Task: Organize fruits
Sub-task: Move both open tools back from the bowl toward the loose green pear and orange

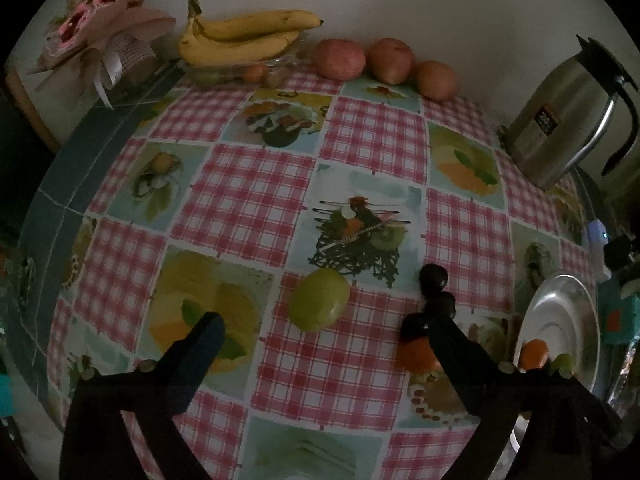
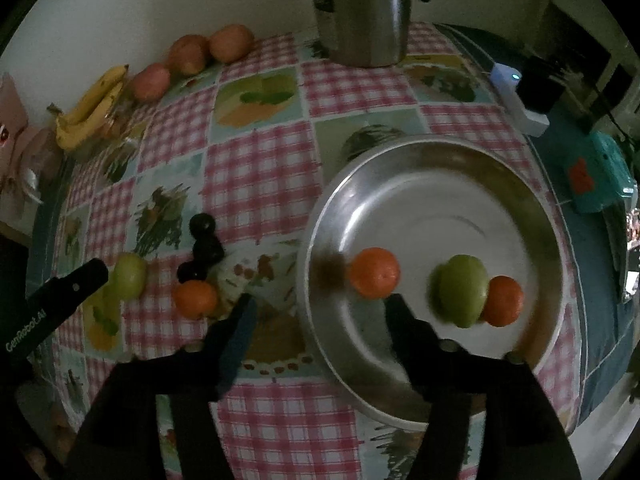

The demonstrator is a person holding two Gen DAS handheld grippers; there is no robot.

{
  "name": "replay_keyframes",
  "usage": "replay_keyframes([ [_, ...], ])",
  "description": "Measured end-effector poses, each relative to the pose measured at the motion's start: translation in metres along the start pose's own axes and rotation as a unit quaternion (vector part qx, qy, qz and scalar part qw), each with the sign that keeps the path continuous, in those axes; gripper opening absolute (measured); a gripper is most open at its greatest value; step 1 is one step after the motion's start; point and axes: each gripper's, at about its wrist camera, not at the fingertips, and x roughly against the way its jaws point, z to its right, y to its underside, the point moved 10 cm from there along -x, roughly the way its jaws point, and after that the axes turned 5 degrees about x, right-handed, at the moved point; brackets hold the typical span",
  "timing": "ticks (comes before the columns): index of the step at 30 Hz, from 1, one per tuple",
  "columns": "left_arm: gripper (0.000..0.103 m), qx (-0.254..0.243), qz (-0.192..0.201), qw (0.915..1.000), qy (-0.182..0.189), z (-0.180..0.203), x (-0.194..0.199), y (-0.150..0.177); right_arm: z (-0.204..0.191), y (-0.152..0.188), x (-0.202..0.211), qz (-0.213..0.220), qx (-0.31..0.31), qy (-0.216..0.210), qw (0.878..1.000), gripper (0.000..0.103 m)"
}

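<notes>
Checked tablecloth [image 1: 256, 200] — both tools agape, empty.

Both wrist views steep-down, near; share tablecloth [image 1: 256, 200], plate [image 2: 552, 216].

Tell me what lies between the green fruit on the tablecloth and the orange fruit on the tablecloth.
In the right wrist view, dark grapes lie between the green fruit and the orange fruit.

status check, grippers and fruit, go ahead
Left gripper open around green fruit. Right gripper open, empty, over tray. Three fruits in tray; nothing blocking.
</notes>
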Motion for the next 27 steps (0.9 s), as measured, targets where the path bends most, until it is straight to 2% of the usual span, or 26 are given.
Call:
replay_keyframes([
  [4, 0.103, 0.0, 0.005, 1.0, -0.005, -0.005, -0.001, -0.002, -0.008, 0.001, -0.002, 0.0, 0.01, -0.001, 1.0, 0.073],
  [8, 0.103, -0.002, 0.011, 0.9998, -0.018, -0.014, -0.001, -0.006, -0.013, 0.001, -0.004, 0.002, 0.013, 0.004, 1.0, 0.082],
  [17, 0.103, -0.02, 0.02, 0.999, -0.033, -0.025, -0.003, -0.015, -0.022, -0.002, -0.004, 0.012, 0.03, 0.014, 0.999, 0.084],
  [27, 0.103, -0.014, 0.018, 0.9993, -0.029, -0.039, -0.008, -0.024, -0.05, -0.003, -0.008, 0.02, 0.057, 0.006, 0.998, 0.084],
])
